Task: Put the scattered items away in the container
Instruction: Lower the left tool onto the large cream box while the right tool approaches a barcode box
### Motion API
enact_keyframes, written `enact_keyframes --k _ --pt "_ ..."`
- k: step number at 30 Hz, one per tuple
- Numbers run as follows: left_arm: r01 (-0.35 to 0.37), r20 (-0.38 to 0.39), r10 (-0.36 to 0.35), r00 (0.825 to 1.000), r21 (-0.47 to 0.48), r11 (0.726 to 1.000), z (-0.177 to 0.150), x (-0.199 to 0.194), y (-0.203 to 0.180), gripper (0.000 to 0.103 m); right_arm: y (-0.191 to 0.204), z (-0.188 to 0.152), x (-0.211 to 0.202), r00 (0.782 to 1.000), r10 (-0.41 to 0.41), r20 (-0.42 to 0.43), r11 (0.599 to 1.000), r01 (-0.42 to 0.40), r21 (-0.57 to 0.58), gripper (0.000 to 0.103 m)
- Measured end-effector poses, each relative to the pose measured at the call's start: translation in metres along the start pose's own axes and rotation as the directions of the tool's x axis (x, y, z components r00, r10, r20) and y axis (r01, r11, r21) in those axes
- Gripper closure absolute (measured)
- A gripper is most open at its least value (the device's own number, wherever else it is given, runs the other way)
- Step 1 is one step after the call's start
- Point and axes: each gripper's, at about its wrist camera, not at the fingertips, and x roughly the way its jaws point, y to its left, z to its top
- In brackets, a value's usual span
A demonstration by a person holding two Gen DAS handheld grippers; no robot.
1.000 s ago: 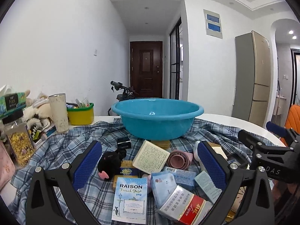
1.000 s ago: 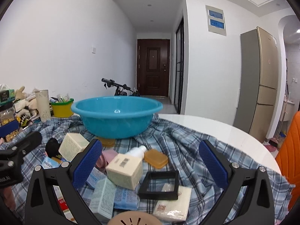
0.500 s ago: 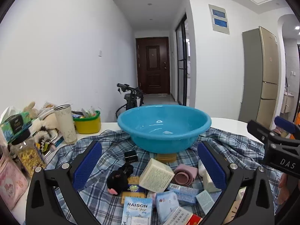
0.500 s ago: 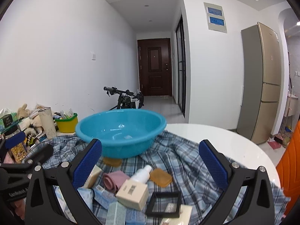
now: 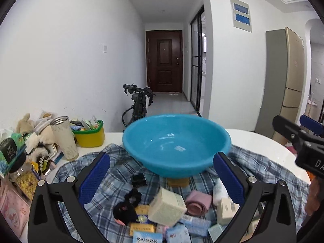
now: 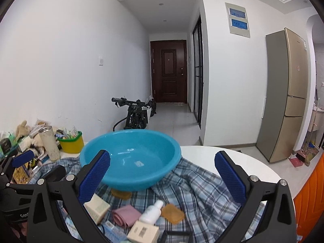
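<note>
An empty blue basin (image 5: 176, 147) stands on a blue plaid cloth (image 5: 121, 174); it also shows in the right wrist view (image 6: 131, 162). Scattered before it lie a cream box (image 5: 167, 207), a pink roll (image 5: 199, 203), a black plush toy (image 5: 124, 210), a white bottle (image 6: 151, 212) and an amber soap bar (image 6: 172, 213). My left gripper (image 5: 161, 179) is open and empty, raised above the pile. My right gripper (image 6: 162, 179) is open and empty, raised beside it on the right.
A steel tumbler (image 5: 63, 137), a yellow tub (image 5: 89, 134), plush toys and jars crowd the table's left side. The white round table (image 6: 243, 162) shows bare at right. A scooter (image 5: 138, 103) stands behind, a fridge (image 6: 283, 95) at right.
Both grippers have risen and tilted up, away from the pile. The items now sit lower in both views. Both stay open and empty.
</note>
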Motion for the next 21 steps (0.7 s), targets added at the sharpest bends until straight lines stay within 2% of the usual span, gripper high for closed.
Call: enact_keyframes --k 8,11,17,21 --pt "-0.013 -0.030 0.013 0.999 -0.007 1.000 0.037 0.026 0.011 0.000 -0.013 0.033 0.030 0.996 0.051 -0.071 0.998 -0.048 0.044 0.000" --pt "-0.008 -0.058 0.008 0.998 0.001 1.000 0.043 0.035 0.013 0.000 -0.016 0.034 0.037 0.993 0.059 -0.099 0.997 -0.053 0.058 0.000" --pt "0.061 -0.117 -0.055 0.992 0.045 0.997 0.048 0.046 0.011 0.000 -0.012 0.032 0.045 0.986 0.072 -0.147 0.997 -0.072 0.005 0.000" --pt "0.062 -0.129 -0.047 0.991 0.113 0.992 0.050 0.048 0.006 0.000 -0.011 0.031 0.048 0.982 0.078 -0.174 0.996 -0.082 -0.018 0.000"
